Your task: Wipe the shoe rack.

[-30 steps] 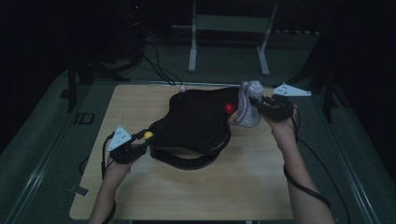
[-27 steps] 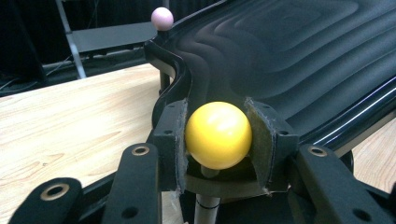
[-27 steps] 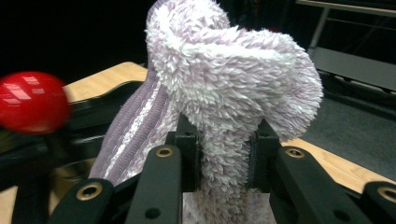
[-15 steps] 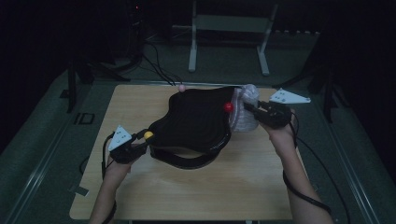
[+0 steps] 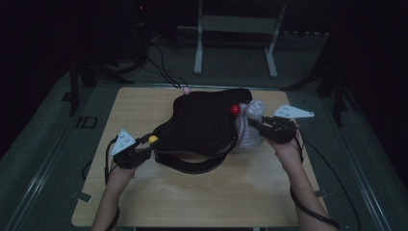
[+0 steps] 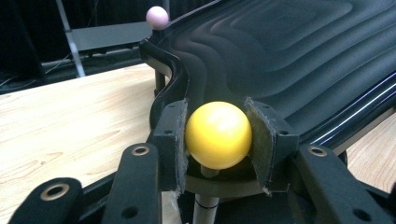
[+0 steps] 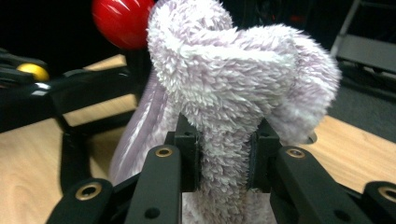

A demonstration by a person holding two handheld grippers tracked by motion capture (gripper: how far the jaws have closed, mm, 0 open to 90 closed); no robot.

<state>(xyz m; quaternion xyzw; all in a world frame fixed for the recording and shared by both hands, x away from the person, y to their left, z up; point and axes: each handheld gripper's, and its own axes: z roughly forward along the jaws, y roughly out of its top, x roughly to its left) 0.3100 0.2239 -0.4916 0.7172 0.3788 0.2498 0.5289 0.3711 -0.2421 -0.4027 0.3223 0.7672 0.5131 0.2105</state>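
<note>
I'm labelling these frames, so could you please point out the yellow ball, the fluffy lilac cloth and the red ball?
yellow ball (image 6: 218,134): left gripper view, the middle of its front face.
fluffy lilac cloth (image 7: 224,93): right gripper view, the bunched fold above the jaws.
red ball (image 5: 235,109): high view, its top.

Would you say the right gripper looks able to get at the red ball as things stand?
Probably not yet: the right gripper is shut on the fluffy cloth, which bulges between it and the nearby red ball.

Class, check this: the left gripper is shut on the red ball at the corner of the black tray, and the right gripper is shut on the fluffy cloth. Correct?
Not quite. The left gripper grips the yellow ball, as the left gripper view shows. The rest stands.
</note>
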